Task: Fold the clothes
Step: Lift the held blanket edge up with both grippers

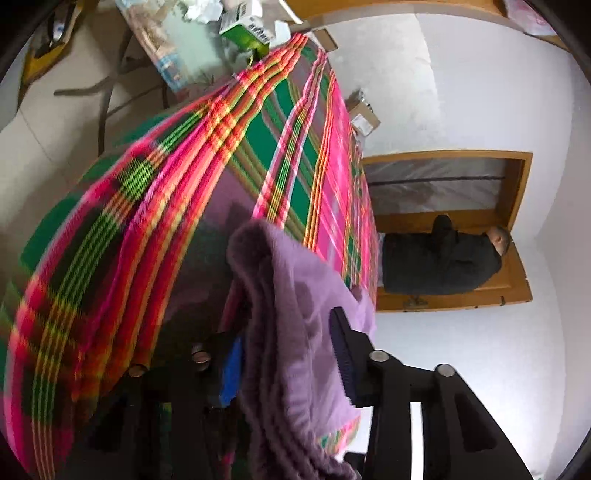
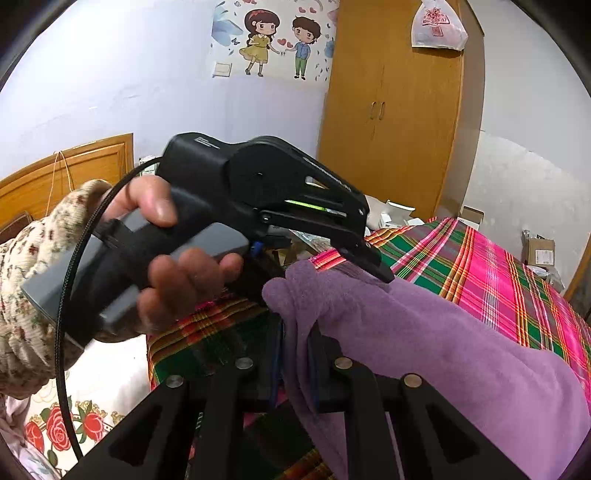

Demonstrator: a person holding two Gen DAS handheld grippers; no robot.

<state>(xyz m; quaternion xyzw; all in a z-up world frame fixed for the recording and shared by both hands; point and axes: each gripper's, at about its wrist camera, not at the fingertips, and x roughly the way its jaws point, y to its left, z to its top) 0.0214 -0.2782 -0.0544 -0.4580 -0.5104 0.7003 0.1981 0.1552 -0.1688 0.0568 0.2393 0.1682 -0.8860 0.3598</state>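
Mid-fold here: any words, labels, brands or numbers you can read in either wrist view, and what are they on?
No text reads clearly in either view.
Green and white box on the cluttered table: dark print, too blurred to read.
White plastic bag hanging on the wardrobe: red print, too small to read.
Left gripper body: small pale marking on top, illegible.
Cardboard box by the wall: label unreadable.
Cartoon wall sticker: no words.

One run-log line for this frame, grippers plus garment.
task: fold clothes | left gripper: shut on purple fleece garment | right gripper: shut on same garment | garment held above pink-green plaid bedspread
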